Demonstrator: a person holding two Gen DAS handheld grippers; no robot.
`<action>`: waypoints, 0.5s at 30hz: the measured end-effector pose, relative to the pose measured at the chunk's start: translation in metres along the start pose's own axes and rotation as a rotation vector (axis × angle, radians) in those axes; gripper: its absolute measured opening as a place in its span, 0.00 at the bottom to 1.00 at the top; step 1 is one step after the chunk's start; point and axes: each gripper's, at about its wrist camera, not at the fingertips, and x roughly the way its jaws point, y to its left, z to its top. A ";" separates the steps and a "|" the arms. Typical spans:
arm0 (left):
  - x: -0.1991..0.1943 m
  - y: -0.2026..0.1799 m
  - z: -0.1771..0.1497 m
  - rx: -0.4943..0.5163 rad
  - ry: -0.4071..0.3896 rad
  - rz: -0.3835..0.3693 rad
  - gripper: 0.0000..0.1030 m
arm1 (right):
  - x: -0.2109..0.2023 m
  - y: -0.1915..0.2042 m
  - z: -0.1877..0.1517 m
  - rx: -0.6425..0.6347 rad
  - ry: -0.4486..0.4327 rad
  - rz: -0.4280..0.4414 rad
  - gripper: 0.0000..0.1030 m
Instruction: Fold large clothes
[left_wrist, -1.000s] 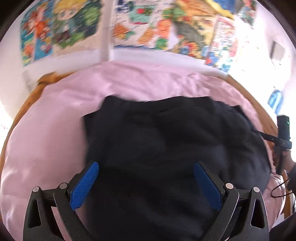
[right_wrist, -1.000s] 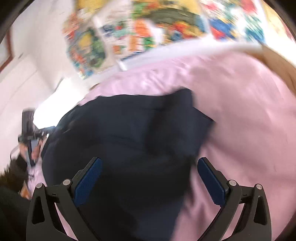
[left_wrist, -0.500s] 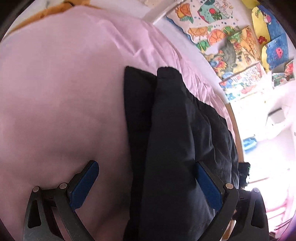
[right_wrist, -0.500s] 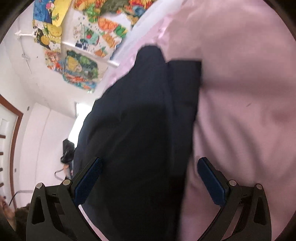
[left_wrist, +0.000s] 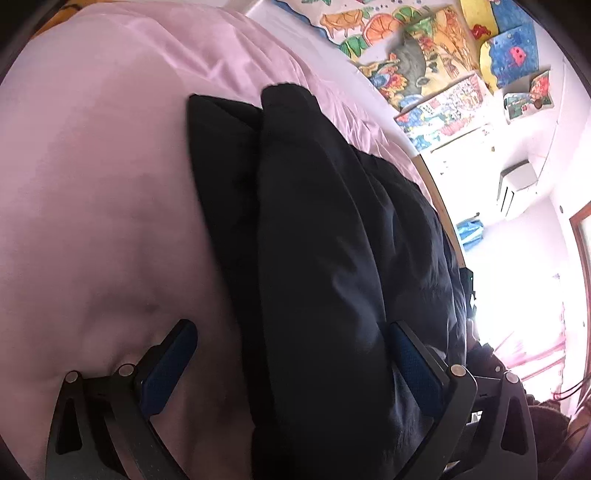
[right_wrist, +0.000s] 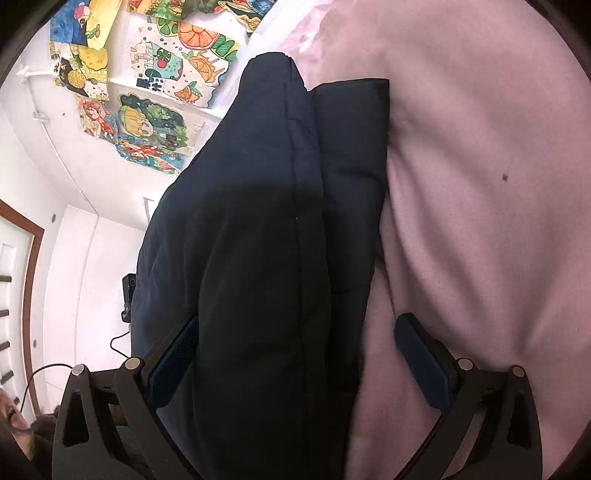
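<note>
Dark padded jacket (left_wrist: 332, 258) lies folded on pink bed (left_wrist: 103, 184). Left claw (left_wrist: 291, 365), right claw (right_wrist: 299, 362) both spread, straddling it. Soft, bulky, springy; grab thick folded edge.

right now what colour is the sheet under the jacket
Pale pink sheet, clearest in the right wrist view.

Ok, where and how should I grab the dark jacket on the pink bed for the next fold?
Probably the raised upper layer of the dark jacket, along its seamed edge. Both grippers, left gripper and right gripper, already straddle that ridge open, so close on it there rather than on the flat panel beside it on the pink sheet.
</note>
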 end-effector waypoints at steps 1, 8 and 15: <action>0.001 -0.001 0.000 -0.002 0.001 -0.003 1.00 | -0.001 -0.001 0.000 -0.003 0.001 -0.003 0.99; 0.008 -0.006 0.001 -0.072 -0.012 0.041 1.00 | 0.002 0.003 0.004 -0.004 0.004 -0.008 0.99; 0.020 -0.013 -0.002 -0.116 0.010 0.029 0.65 | 0.006 0.007 0.004 0.010 0.001 -0.011 0.99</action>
